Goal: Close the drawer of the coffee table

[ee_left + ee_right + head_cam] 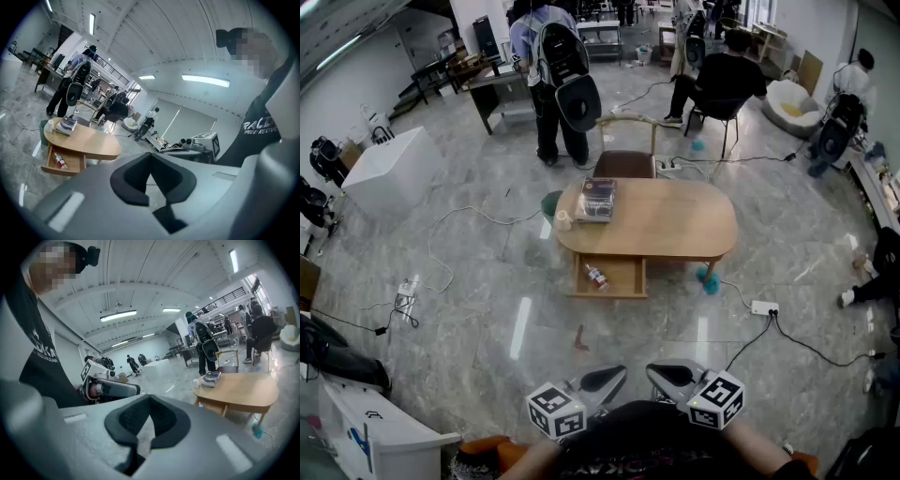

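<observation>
The oval wooden coffee table (675,225) stands in the middle of the floor, well ahead of me. Its drawer (623,277) is pulled out toward me, and a small bottle (596,277) lies in it. A stack of books (596,200) and a white cup (563,220) sit on the table's left end. My left gripper (612,377) and right gripper (663,374) are held close to my body at the bottom of the head view, both shut and empty, far from the table. The left gripper view shows the open drawer (70,161) at lower left. The right gripper view has the table (243,390) at right.
A chair (625,161) stands behind the table. People stand and sit further back. Cables and a power strip (764,307) lie on the floor to the right, and a teal object (709,279) by the table leg. A white box (389,169) stands at left.
</observation>
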A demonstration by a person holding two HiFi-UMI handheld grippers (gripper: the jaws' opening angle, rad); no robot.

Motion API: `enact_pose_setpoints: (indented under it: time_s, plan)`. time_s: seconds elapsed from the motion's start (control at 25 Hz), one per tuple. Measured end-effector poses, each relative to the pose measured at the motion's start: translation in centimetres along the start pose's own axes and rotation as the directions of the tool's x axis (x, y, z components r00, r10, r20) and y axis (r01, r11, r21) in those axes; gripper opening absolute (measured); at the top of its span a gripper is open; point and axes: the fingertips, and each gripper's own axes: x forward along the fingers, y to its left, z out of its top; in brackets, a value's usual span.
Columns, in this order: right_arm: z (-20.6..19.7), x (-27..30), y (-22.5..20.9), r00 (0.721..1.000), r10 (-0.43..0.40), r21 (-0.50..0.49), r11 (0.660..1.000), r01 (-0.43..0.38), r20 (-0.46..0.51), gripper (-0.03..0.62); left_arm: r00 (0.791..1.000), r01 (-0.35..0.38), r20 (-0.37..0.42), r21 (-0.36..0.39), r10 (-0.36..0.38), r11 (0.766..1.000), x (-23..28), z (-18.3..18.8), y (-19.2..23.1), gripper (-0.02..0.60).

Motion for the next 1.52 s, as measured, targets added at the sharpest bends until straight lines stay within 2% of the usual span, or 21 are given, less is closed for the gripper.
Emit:
enact_pose_setpoints:
  time_s: [0.36, 0.72, 0.96, 1.2, 1.36, 1.52]
  plan:
    - [0.1, 0.0, 0.1, 1.000, 0.002, -0.003, 1.000, -0.002, -0.006, 0.002, 1.000, 0.006, -0.006, 0.002, -0.006, 1.000, 0.1, 0.0, -0.2, 0.003]
    - [0.5, 0.4, -0.1, 0.999, 0.022, 0.042, 0.999, -0.023, 0.026, 0.002, 0.999, 0.035, -0.020, 0.019, -0.034, 0.999, 0.1, 0.1, -0.4, 0.003]
    - [0.7, 0.3, -0.9, 0.999, 0.027, 0.022, 0.999, -0.028, 0.032, 0.000, 0.999, 0.037, -0.028, 0.022, -0.036, 0.999, 0.8, 0.0, -0.2, 0.003]
    - [1.0, -0.4, -3.4, 1.000, 0.021, -0.006, 1.000, -0.021, 0.020, 0.001, 0.999, 0.000, -0.034, 0.019, 0.001, 1.000, 2.8, 0.0, 0.2, 0.003]
    - [0.9, -1.0, -5.9, 0.999, 0.042, -0.016, 0.999, -0.041, 0.007, 0.001, 0.998, -0.056, -0.013, -0.021, 0.056, 0.998, 4.6, 0.0, 1.1, 0.003]
    - [1.2, -1.7, -8.2, 0.998, 0.063, -0.018, 0.998, -0.063, 0.000, 0.002, 0.992, -0.127, 0.004, -0.028, 0.127, 0.992, 6.2, -0.1, 1.7, 0.003]
